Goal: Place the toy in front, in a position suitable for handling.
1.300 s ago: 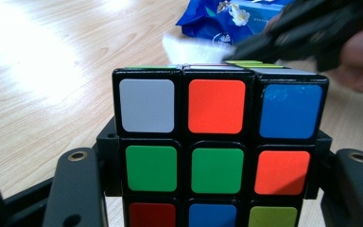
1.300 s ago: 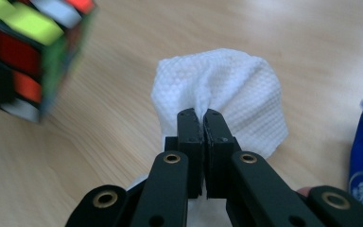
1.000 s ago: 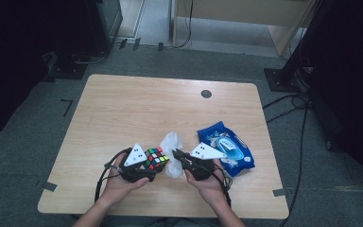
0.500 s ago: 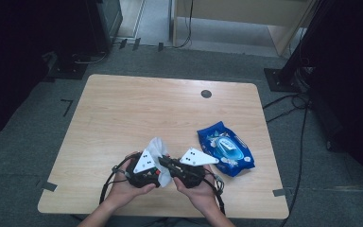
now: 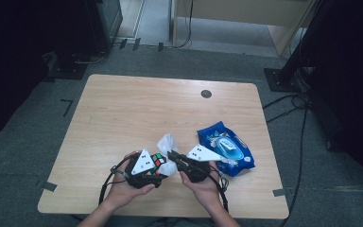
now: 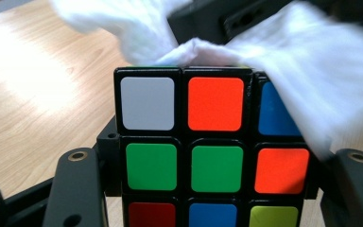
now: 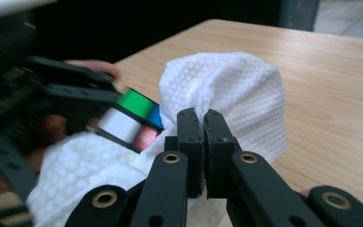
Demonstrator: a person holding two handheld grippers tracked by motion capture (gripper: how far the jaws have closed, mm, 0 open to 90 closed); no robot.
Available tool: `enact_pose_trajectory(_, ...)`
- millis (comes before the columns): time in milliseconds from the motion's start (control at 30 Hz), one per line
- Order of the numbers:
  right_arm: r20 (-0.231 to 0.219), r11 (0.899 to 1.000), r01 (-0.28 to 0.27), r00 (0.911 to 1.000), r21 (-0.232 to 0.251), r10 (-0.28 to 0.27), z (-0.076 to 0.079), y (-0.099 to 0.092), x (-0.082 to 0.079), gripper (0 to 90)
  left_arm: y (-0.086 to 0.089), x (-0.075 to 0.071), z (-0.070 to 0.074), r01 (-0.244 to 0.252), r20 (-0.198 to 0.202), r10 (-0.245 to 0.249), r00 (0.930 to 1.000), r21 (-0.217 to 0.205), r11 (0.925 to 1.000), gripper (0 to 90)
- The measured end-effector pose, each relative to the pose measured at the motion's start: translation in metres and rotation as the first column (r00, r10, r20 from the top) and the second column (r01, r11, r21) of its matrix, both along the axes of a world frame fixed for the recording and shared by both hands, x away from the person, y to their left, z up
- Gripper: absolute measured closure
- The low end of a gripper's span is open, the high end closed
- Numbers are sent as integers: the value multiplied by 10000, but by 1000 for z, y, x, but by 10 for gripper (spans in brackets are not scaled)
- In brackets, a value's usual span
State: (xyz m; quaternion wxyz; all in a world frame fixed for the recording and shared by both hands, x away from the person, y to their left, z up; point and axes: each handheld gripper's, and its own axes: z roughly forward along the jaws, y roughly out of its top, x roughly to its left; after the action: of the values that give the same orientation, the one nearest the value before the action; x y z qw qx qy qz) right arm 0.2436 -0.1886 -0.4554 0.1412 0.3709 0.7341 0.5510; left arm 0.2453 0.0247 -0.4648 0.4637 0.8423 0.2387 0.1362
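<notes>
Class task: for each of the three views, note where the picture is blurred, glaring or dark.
High view: dark surroundings, evenly lit table. Left gripper view: glare on the wood at left, wipe soft-edged, cube sharp. Right gripper view: left gripper smeared, near jaws sharp.

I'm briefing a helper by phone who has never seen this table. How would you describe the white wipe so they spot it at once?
Start at the wooden table and go to its near edge, where two hands meet just left of the blue wet-wipe pack. The white wipe is the crumpled, dimpled cloth pinched in the right tool and pressed against the Rubik's cube clamped in the left tool; it's the only soft white thing there.
</notes>
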Motion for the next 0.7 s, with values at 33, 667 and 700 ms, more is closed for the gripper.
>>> enact_pose_trajectory(33, -76, 9998, 180, 9998, -73, -181, -3, -3, 2, 889, 1, 0, 0, -36, 26, 36, 10000, -18, 10000, 343)
enact_pose_trajectory(667, 229, 9949, -632, 9978, 784, 616, 28, 10, -17, 888, 1, 2, -2, -46, 59, 46, 10000, 29, 10000, 343)
enact_pose_trajectory(700, 186, 9957, -611, 9980, 700, 599, 24, 13, -17, 888, 1, 2, -2, -35, 64, 35, 10000, 16, 10000, 343)
